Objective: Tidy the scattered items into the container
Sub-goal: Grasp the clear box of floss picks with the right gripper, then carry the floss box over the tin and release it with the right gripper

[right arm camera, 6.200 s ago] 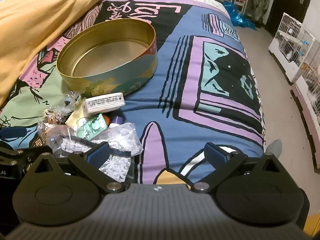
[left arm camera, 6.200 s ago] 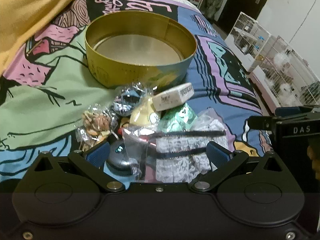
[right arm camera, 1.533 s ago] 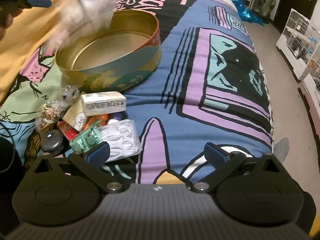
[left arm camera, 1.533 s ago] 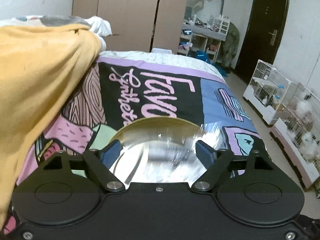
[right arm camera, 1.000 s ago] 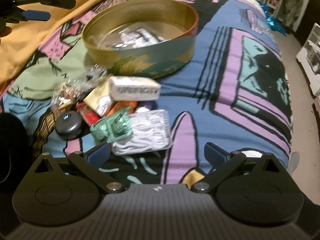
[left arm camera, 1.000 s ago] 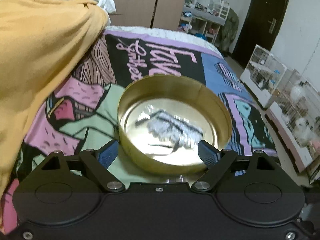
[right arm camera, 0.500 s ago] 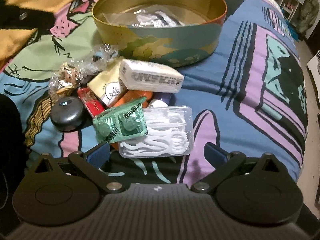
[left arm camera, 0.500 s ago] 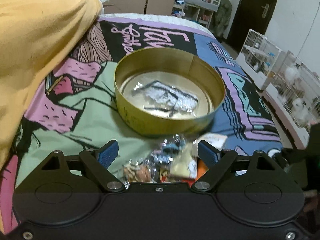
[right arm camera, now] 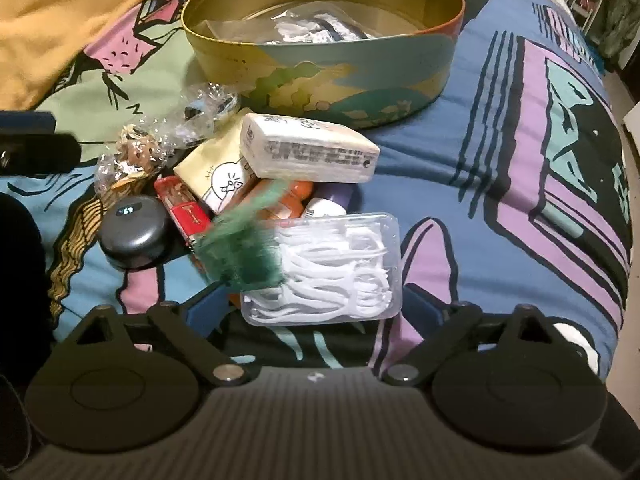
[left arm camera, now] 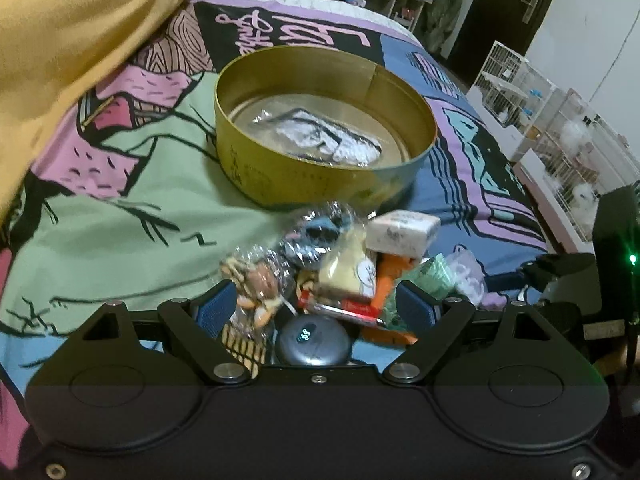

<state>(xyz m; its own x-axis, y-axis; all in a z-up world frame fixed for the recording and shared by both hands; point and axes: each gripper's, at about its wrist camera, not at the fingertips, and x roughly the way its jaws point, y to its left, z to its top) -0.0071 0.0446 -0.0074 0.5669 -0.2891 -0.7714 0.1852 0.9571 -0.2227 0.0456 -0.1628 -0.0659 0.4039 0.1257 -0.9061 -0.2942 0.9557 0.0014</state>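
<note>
Patterned bedspread (yellow blanket beside), pet cages

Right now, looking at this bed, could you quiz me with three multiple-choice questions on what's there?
1. Where is the white tissue pack?
A. On top of the pile in front of the tin
B. Inside the tin
C. On the yellow blanket

2. What colour is the tin's inside wall?
A. Black
B. Gold
C. White

3. What state is the tin in?
A. Closed with a lid
B. Open and empty
C. Open, with a clear bag in it

Answers:
1. A, as the pack rests across the other small items, outside the tin.
2. B, as the wall shines gold all round.
3. C, as there is no lid and one clear bag of white lace lies on the bottom.
</note>
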